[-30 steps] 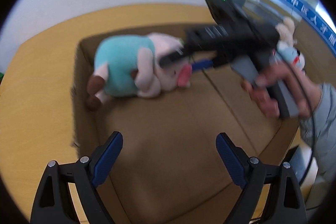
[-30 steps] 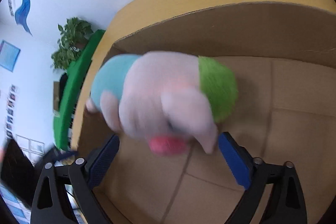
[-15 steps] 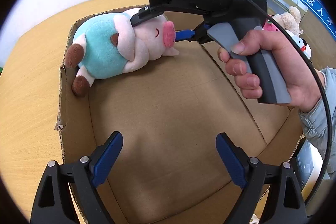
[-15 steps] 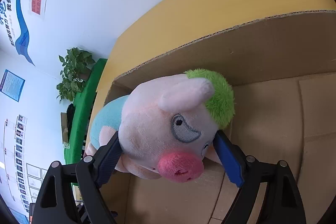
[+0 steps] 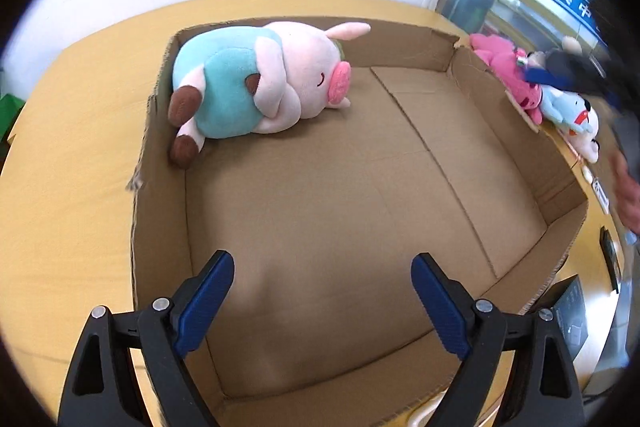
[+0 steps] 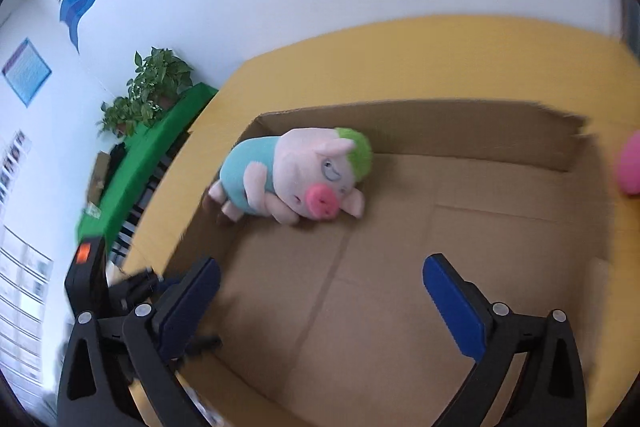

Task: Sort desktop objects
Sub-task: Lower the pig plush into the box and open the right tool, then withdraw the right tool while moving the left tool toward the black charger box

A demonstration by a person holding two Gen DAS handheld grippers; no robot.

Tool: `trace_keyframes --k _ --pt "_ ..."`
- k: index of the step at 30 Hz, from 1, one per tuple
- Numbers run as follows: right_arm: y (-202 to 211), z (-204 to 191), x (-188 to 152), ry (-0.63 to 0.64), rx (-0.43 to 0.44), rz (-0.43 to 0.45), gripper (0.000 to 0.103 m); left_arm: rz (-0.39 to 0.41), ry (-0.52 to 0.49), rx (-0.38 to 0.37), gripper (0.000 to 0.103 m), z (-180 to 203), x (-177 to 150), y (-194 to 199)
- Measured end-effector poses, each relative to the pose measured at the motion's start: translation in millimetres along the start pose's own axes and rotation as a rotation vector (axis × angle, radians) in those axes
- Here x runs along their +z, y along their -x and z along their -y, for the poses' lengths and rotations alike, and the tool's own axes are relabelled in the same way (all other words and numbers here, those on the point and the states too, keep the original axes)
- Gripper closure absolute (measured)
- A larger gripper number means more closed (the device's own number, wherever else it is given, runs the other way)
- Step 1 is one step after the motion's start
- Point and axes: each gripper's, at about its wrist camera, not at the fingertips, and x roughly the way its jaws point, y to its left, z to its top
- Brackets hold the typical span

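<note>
A pink pig plush [image 5: 276, 79] with a teal body and green hair lies on its side in the far left corner of a shallow cardboard box [image 5: 160, 211]. It also shows in the right wrist view [image 6: 296, 183]. My left gripper [image 5: 322, 299] is open and empty over the near part of the box. My right gripper [image 6: 320, 303] is open and empty, well back from the pig; it appears blurred at the far right in the left wrist view [image 5: 576, 75].
The box sits on a yellow wooden table [image 5: 68, 155]. A pink plush [image 5: 508, 71] and a light blue and white plush [image 5: 572, 115] lie on the table beyond the box's right wall. A green bench [image 6: 152, 163] and a potted plant [image 6: 148, 87] stand off to the left.
My right gripper opened, let go of the pig plush in the box's far left corner, and pulled back to the right. The left gripper stayed open over the box.
</note>
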Motion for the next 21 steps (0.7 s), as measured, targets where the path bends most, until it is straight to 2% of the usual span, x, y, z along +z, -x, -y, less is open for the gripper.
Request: trace_keyframes --k 2,4,7,9,11,16,21 --pt "35.3 -7.3 -28.6 0.055 -0.094 0.04 0.0 0.019 0.015 -0.006 0.012 5.3 -9.0 4.1" --pt "51.0 -7.4 -58.3 0.071 -0.108 0.037 0.0 0.027 0.002 0.008 0.012 13.3 -20.2 9.8" --pt "51.5 -16.9 -97.2 0.098 -0.145 0.038 0.0 0.011 -0.012 0.014 0.012 23.0 -28.6 10.8" --pt "48.4 -9.7 -116.3 0.078 -0.171 0.043 0.0 -0.018 0.036 -0.032 0.012 19.3 -32.6 8.7" --pt "43.6 -3.8 -127.6 0.05 -0.17 0.039 0.001 0.005 0.038 -0.022 0.012 20.9 -36.2 11.2" --pt "19.3 13.5 -145.7 -0.006 -0.167 -0.023 0.003 -0.009 0.046 -0.008 0.012 27.2 -40.0 11.2" --pt "19.9 16.6 -151.8 0.017 -0.18 -0.017 0.003 -0.012 0.04 0.009 0.012 31.9 -43.7 11.8"
